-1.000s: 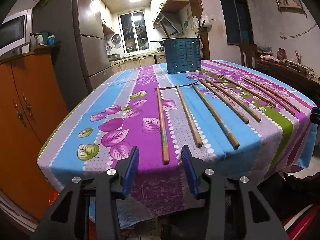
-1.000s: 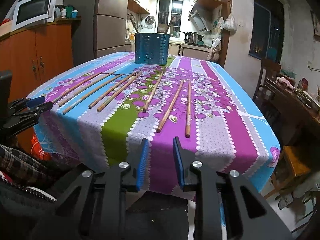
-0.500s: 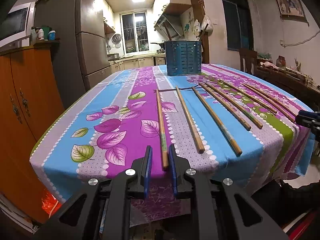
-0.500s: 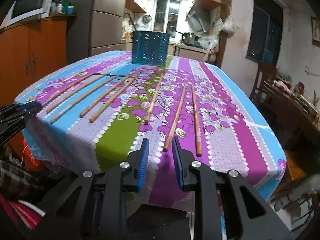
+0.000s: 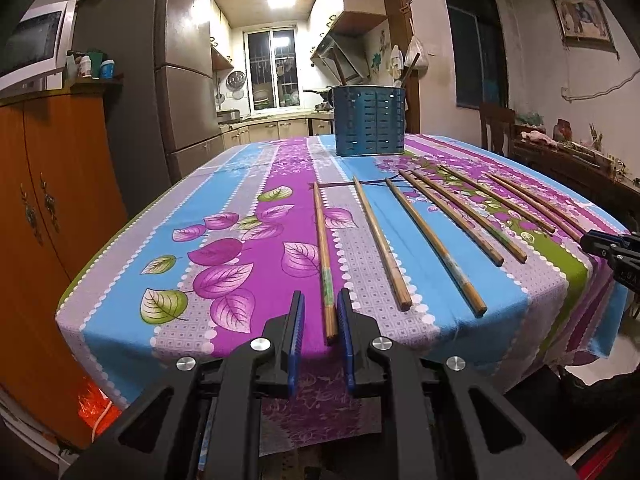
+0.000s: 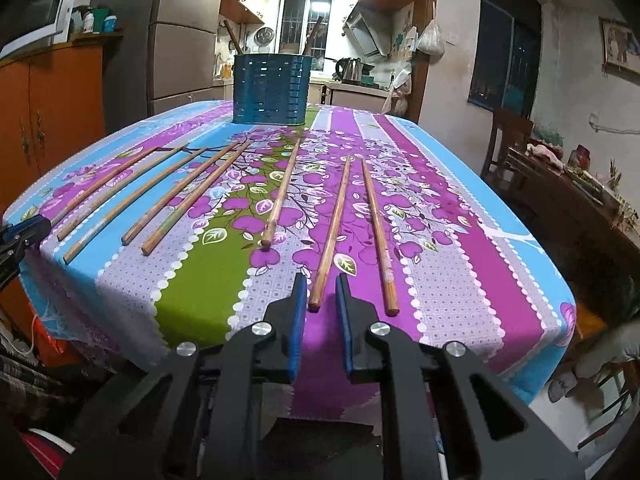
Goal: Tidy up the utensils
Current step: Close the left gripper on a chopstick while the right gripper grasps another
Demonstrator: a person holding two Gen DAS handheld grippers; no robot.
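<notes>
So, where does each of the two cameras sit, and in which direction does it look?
Left wrist view: sits on the left gripper at the table's near edge, looks along the tablecloth toward the blue utensil holder; its two fingers frame the leftmost chopstick.
Right wrist view: sits on the right gripper, faces the same way; its jaws are closing around a chopstick end.
Shared: holder, the row of chopsticks, kitchen behind; each view shows the other gripper at its edge.

chopsticks (image 6: 280,196): 8 | blue holder (image 6: 272,90): 1
</notes>
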